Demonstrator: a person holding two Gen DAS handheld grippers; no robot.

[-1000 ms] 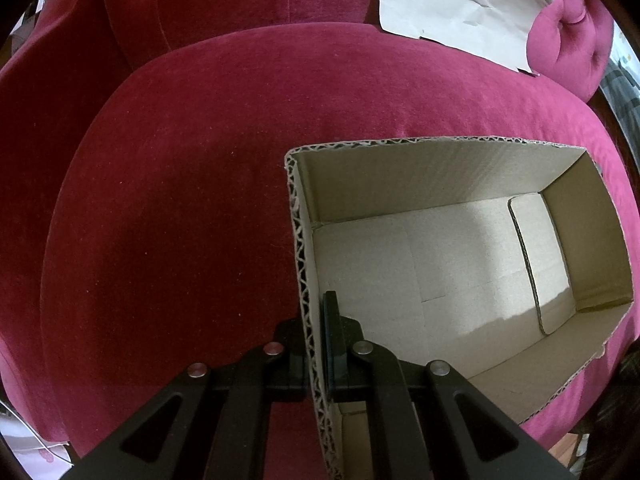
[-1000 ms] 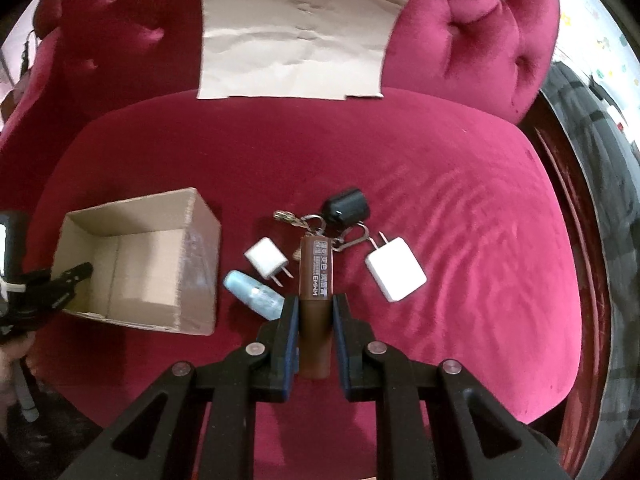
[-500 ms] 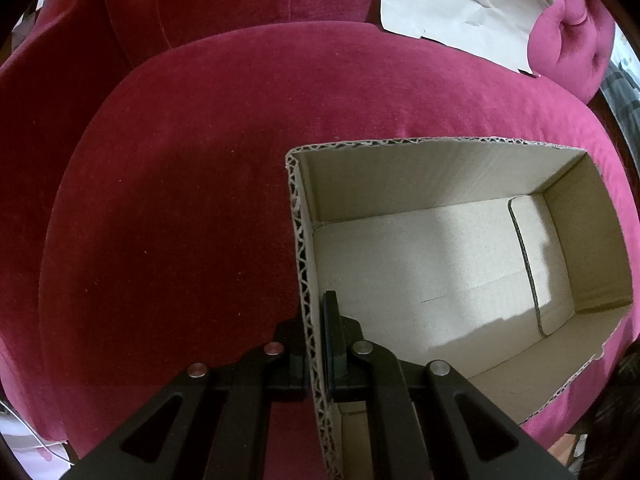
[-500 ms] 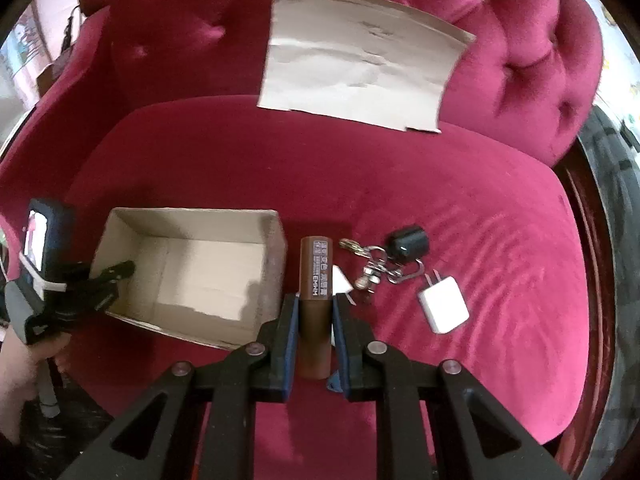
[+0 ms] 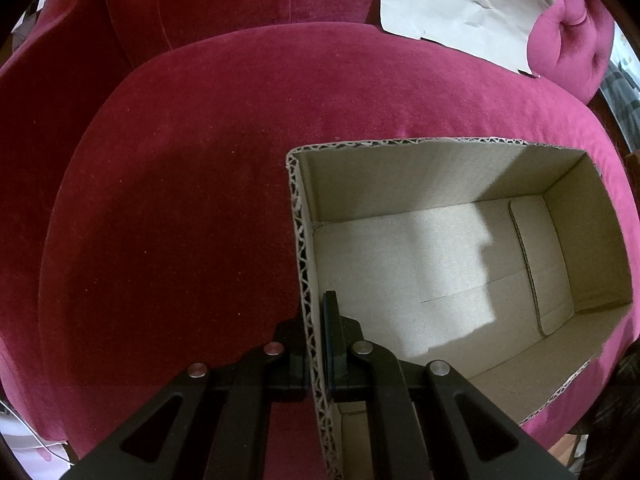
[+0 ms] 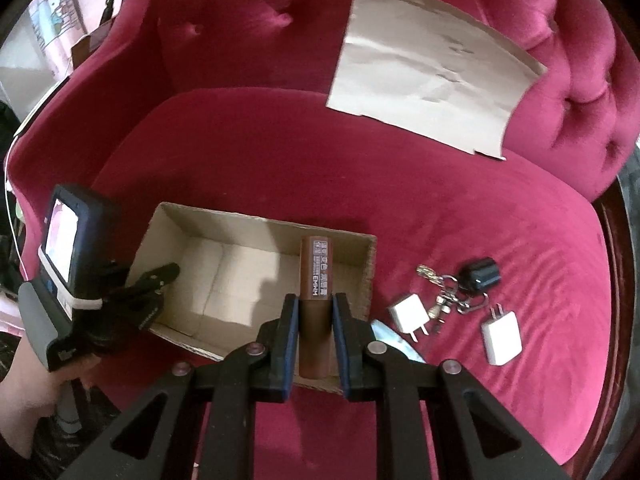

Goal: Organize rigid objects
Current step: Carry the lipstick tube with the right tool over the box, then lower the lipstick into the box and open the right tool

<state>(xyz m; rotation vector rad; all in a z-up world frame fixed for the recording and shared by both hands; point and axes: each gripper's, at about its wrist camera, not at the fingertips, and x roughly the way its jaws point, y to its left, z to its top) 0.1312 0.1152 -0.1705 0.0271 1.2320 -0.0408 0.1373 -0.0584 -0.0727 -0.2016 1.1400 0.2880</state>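
A: Right, status. Your left gripper (image 5: 318, 344) has its jaws closed on the left wall of the cardboard box (image 5: 440, 208), one finger outside and one inside, pinching the corrugated edge. Nothing lies on the box floor; only light and shadow fall across it.

B: And the right?

A: Your right gripper (image 6: 314, 322) has its jaws clamped on a brown tube (image 6: 316, 280), narrow gap, pads tight against both sides. The tube sticks out past the fingertips with its printed label facing up, and it sits in view over the right end of the open box, above the floor, not resting on it.

B: What's left on the seat?

A: To the right of the box, on the red sofa cushion (image 6: 480, 208): a small white charger (image 6: 410, 314) near the box, a key ring with a black fob (image 6: 478, 276) just past it, and a larger white charger (image 6: 501, 334) further right. A pale blue object (image 6: 396, 340) lies just beside the right gripper's finger, partly hidden by it, so I can't tell you what it is.

B: Anything else?

A: A sheet of brown paper (image 6: 428, 80) leans on the sofa back at the far side, well apart from the box. Your left hand (image 6: 28, 396) shows at the near left edge, holding the left gripper's handle.
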